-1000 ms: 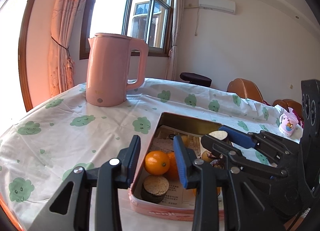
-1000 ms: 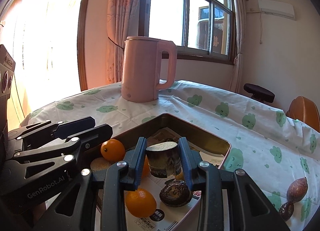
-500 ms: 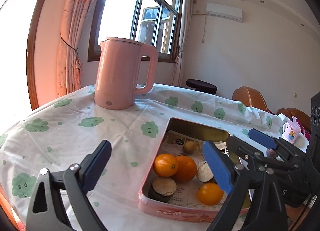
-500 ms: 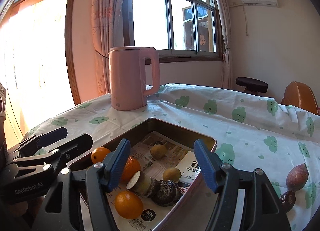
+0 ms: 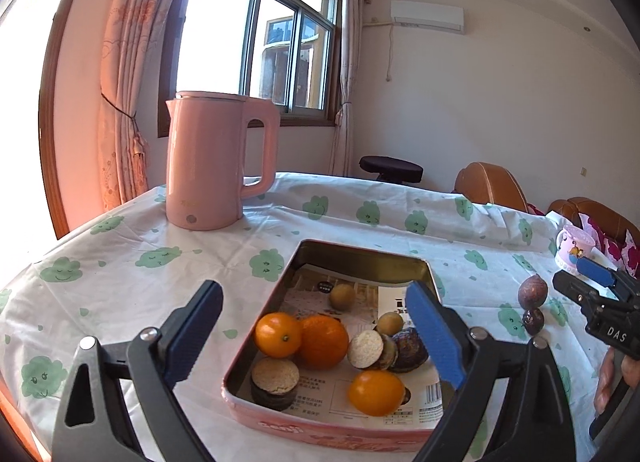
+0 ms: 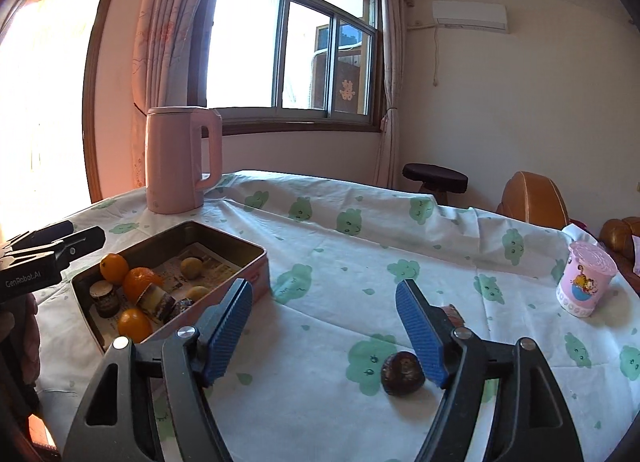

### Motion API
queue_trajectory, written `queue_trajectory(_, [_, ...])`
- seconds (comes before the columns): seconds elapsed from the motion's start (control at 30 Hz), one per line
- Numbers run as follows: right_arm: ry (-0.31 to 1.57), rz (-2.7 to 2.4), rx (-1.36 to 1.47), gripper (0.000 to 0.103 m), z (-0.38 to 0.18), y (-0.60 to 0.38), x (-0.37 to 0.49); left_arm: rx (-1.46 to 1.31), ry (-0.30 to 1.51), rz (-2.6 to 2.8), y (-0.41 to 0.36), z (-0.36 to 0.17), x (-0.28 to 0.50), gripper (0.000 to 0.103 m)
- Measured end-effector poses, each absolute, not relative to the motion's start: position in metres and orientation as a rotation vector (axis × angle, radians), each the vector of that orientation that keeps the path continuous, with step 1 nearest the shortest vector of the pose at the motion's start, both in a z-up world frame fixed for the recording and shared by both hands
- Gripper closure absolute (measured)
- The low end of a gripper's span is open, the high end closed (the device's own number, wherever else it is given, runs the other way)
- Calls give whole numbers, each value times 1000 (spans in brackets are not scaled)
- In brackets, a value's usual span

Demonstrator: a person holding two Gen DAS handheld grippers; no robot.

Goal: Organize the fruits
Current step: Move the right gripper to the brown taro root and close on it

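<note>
left gripper [image 5: 316,332] fingers spread, empty | right gripper [image 6: 324,328] fingers just opening, empty | tin [image 6: 256,258] rim left, bare cloth between

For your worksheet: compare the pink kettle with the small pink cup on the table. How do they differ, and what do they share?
The pink kettle is tall, plain and has a side handle; the small pink cup is squat, carries a cartoon picture and shows no handle. The kettle stands beyond the tin near the window; the cup stands at the table's far right. Both are pink and upright.
</note>
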State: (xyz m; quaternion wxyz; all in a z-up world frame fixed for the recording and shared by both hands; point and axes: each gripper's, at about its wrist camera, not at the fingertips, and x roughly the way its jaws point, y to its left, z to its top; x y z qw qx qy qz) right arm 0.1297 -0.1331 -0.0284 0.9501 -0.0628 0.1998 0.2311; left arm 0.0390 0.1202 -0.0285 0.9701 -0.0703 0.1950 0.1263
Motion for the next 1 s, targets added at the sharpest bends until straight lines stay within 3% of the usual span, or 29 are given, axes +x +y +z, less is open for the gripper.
queue_trajectory(0.27, [496,315,-9,24,-35,-203,162,-70,390,161,68,-17,61,4])
queue_trajectory(0.77, [801,340,43,24,-77,-172,238,-30,472,87,19,-25,119,4])
queue_trajectory(0.83, [831,367,79,46,-81,-175,242,-25,478,73,14,-26,121,4])
queue_trajectory(1.0, [778,351,118,50,-75,-194,226,-15,495,28,-3,-27,129,4])
